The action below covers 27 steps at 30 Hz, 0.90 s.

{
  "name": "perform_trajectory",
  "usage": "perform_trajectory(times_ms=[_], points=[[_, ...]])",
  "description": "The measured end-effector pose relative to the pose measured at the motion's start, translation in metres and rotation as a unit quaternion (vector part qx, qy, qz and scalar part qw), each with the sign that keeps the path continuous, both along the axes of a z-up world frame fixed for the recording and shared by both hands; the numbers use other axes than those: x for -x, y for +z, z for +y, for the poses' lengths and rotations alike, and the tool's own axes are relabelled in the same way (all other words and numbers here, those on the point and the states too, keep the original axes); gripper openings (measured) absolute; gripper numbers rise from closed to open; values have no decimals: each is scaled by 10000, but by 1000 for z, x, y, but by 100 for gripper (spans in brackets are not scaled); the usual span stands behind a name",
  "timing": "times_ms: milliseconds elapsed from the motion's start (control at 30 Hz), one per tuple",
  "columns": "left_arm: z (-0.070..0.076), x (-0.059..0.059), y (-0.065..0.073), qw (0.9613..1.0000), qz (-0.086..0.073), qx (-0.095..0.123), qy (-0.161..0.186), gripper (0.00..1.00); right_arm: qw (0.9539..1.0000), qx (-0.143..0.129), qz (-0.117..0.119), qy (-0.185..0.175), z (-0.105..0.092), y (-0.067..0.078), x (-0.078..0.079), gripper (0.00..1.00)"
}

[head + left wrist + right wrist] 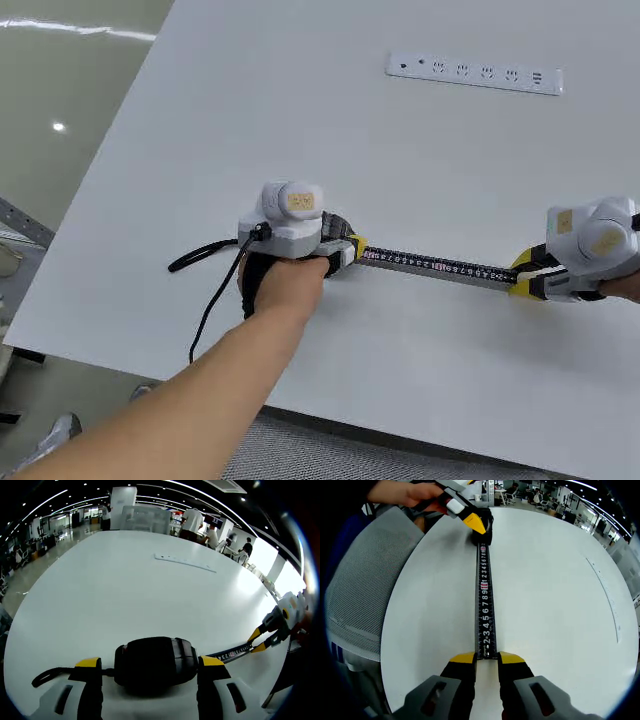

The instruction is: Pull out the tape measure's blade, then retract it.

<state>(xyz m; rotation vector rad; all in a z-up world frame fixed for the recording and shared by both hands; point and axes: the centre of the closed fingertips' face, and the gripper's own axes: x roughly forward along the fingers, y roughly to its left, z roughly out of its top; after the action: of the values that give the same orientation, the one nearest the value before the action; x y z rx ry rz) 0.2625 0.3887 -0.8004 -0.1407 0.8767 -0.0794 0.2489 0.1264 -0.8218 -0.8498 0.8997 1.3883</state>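
Note:
A black tape measure case (155, 664) sits between the yellow-tipped jaws of my left gripper (150, 664), which is shut on it; in the head view that gripper (345, 250) is at the table's middle. The black blade (438, 266) with white numbers runs out to the right along the tabletop. My right gripper (486, 657) is shut on the blade's end (486, 652), seen at the right edge of the head view (522, 275). In the right gripper view the blade (485, 595) stretches straight away to the case (482, 527).
A white power strip (474, 73) lies at the far side of the white table (300, 120). A black wrist strap (200, 255) and a cable (215, 300) trail left of the case. The table's front edge is close below the grippers, with a grey mesh chair (365, 580) beyond.

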Motion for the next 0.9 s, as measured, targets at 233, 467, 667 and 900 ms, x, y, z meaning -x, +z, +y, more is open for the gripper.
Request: perform_trajectory(times_ms=[233, 467, 667, 900], points=[[-3, -1, -1, 10000, -45, 62, -23, 69, 10000, 19, 11, 17, 0, 0, 0, 13], [-8, -1, 0, 9999, -76, 61, -122, 63, 10000, 32, -15, 52, 0, -1, 1, 12], [-8, -1, 0, 9998, -92, 62, -144, 63, 10000, 32, -43, 67, -1, -1, 1, 12], [-9, 0, 2, 9996, -172, 61, -202, 62, 10000, 31, -54, 60, -1, -1, 0, 12]])
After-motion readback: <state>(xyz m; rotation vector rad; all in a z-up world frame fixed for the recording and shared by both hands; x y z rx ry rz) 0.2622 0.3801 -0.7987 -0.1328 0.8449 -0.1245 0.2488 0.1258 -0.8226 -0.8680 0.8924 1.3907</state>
